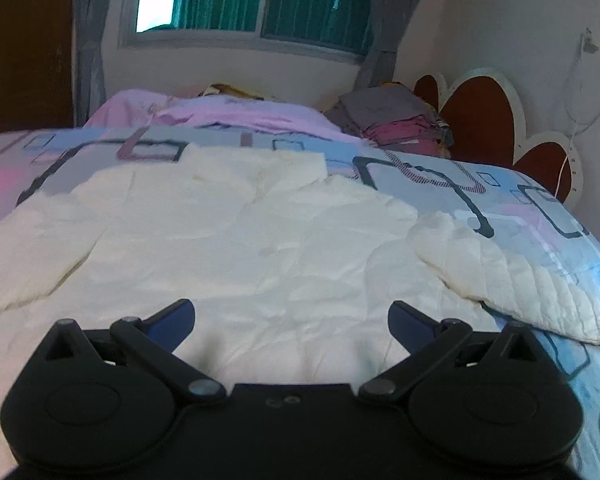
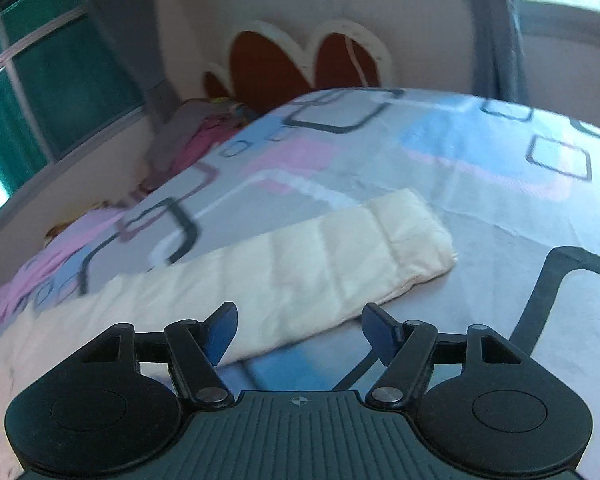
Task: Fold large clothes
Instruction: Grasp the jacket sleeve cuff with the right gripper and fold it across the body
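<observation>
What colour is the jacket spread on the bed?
Cream white jacket, clearest in the left wrist view.

No readable text, label, brand, number or sign appears in either view.

Ahead of the left gripper (image 1: 291, 326), black with blue pads, lies a cream-white jacket (image 1: 228, 240). The bedsheet (image 1: 500, 208) beyond it is pale blue, pink and grey with dark rounded-square outlines. Farther off sit a pink blanket (image 1: 236, 114), grey curtains (image 1: 384, 32), and a red-brown headboard (image 1: 484, 116) edged in white.
</observation>
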Action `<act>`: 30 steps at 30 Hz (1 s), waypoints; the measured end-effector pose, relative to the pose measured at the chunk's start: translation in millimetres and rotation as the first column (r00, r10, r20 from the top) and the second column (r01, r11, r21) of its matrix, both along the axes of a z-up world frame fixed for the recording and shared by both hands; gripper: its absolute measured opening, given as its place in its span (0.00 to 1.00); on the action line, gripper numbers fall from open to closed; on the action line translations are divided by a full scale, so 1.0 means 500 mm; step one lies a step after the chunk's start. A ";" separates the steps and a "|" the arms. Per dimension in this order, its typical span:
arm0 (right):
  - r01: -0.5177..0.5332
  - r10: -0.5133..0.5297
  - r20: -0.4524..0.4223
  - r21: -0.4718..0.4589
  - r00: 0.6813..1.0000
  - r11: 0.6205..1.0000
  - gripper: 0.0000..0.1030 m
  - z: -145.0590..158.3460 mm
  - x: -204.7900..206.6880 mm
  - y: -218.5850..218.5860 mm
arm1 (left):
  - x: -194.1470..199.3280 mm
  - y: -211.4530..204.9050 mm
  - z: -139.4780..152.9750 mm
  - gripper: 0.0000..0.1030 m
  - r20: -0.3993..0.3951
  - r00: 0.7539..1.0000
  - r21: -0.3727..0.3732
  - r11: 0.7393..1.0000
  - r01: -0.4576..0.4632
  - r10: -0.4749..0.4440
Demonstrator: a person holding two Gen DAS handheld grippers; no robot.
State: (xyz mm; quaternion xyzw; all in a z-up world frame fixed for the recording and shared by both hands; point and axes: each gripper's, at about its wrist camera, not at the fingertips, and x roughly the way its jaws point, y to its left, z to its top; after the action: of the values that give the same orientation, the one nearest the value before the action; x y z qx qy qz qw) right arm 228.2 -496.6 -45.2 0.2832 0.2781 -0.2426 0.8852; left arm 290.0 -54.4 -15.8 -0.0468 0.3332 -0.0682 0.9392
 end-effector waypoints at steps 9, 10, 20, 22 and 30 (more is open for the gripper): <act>0.074 -0.068 -0.047 0.143 0.997 0.987 0.55 -0.094 0.033 -0.111 | 0.074 -0.081 -0.040 0.97 -0.065 0.998 0.026 1.000 0.006 -0.005; 0.074 -0.068 -0.050 0.143 0.996 0.987 0.55 -0.098 0.036 -0.115 | 0.079 -0.087 -0.044 0.97 -0.068 0.998 0.034 0.999 0.008 -0.005; 0.050 -0.045 -0.062 0.083 0.997 0.995 0.14 -0.102 0.065 -0.135 | 0.107 -0.092 -0.056 0.97 -0.084 0.996 0.069 0.997 -0.037 0.043; 0.029 -0.027 -0.046 0.039 0.999 0.999 0.10 -0.087 0.078 -0.130 | 0.109 -0.091 -0.053 0.96 -0.087 0.995 0.091 0.995 -0.036 0.044; -0.027 0.027 -0.002 0.025 1.000 0.999 0.10 -0.065 0.094 -0.113 | 0.091 -0.067 -0.042 0.96 -0.073 0.993 0.149 0.986 -0.077 0.089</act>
State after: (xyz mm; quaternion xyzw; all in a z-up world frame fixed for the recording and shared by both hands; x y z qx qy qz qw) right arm 275.2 -552.8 -77.9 0.2903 0.2862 -0.2274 0.8844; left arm 335.6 -88.0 -37.0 0.0055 0.3723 -0.0027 0.9281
